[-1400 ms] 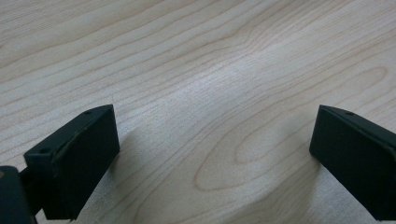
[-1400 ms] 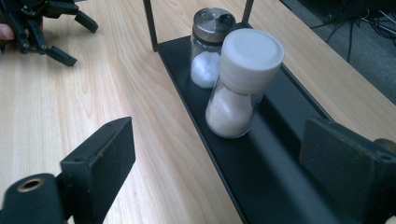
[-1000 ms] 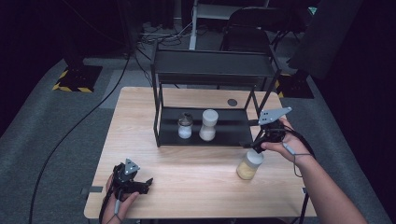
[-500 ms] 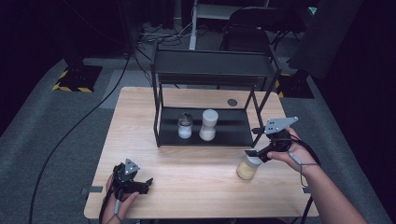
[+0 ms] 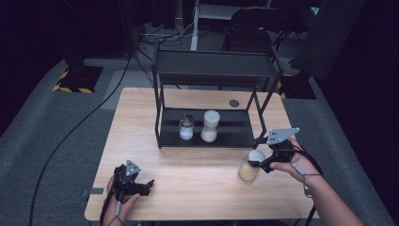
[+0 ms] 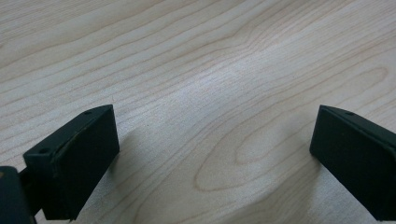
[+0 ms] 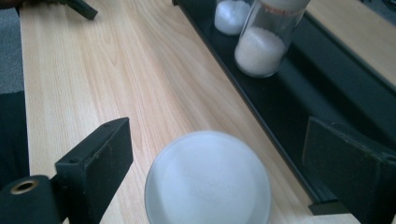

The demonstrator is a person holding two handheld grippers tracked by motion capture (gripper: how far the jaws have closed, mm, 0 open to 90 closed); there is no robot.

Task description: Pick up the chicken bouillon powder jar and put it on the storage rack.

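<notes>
A jar of yellowish grains with a white lid (image 5: 249,168) stands on the wooden table (image 5: 188,169), front right of the black rack. My right gripper (image 5: 259,161) is at the jar's top, coming in from the right. In the right gripper view the white lid (image 7: 208,179) sits between its two black jaws, which stand wide with a gap on each side, so it is open. My left gripper (image 5: 147,185) rests near the table's front left. Its jaws are open over bare wood (image 6: 210,116), with nothing between them.
The black two-level rack (image 5: 214,70) stands mid-table. On its lower shelf (image 5: 235,134) are a small jar of white powder (image 5: 187,128) and a taller white-lidded jar (image 5: 210,126), also seen at the top of the right gripper view (image 7: 261,46). A dark disc (image 5: 234,103) lies behind the rack.
My right gripper has come down and toward the front, level with the jar's lid. The jar and the left gripper have stayed in place.
</notes>
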